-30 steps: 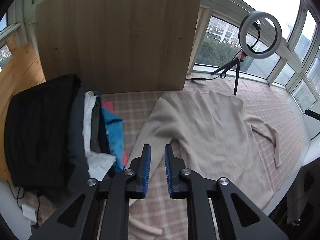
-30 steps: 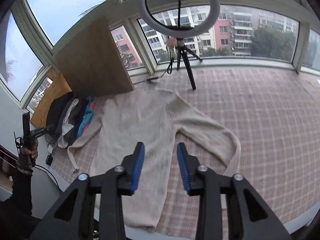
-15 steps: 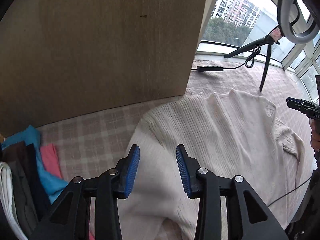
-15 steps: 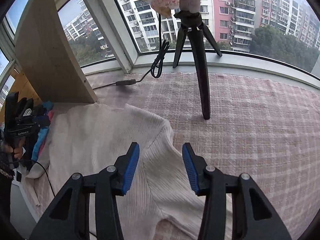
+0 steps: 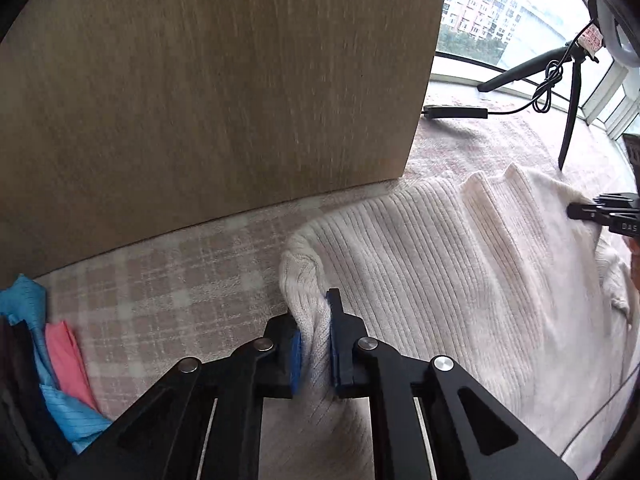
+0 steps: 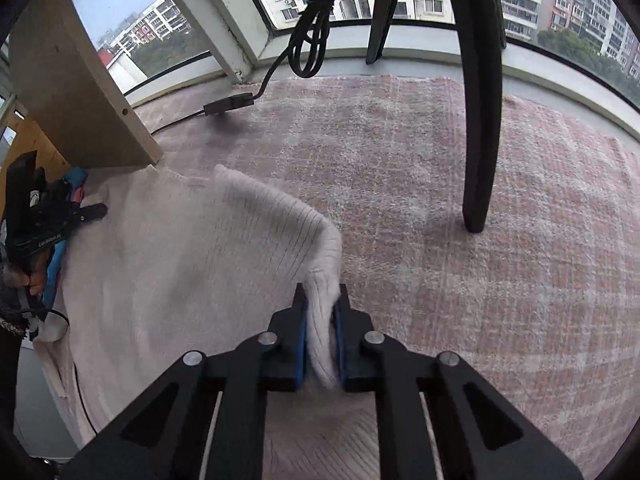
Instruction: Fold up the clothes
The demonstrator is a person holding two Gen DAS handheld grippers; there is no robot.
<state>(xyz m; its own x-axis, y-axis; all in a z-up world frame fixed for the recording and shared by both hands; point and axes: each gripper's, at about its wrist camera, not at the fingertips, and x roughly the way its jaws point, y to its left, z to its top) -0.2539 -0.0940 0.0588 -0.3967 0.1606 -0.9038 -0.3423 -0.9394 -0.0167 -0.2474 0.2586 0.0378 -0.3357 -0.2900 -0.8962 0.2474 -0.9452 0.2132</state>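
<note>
Your cream sweater (image 5: 460, 272) lies flat on the checked blanket (image 6: 460, 240), neck end far by the wooden board (image 5: 220, 80), its length running back toward you. Your left gripper (image 5: 314, 350) is closing on the left shoulder. Your right gripper (image 6: 322, 344) has pinched the right, so the fold comes toward you.

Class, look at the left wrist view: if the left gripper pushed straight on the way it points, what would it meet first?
The left gripper, jaws closing on a fold of the cream sweater, would probably press that fold into the checked blanket. The wooden board stands farther on; depth is unclear.
</note>
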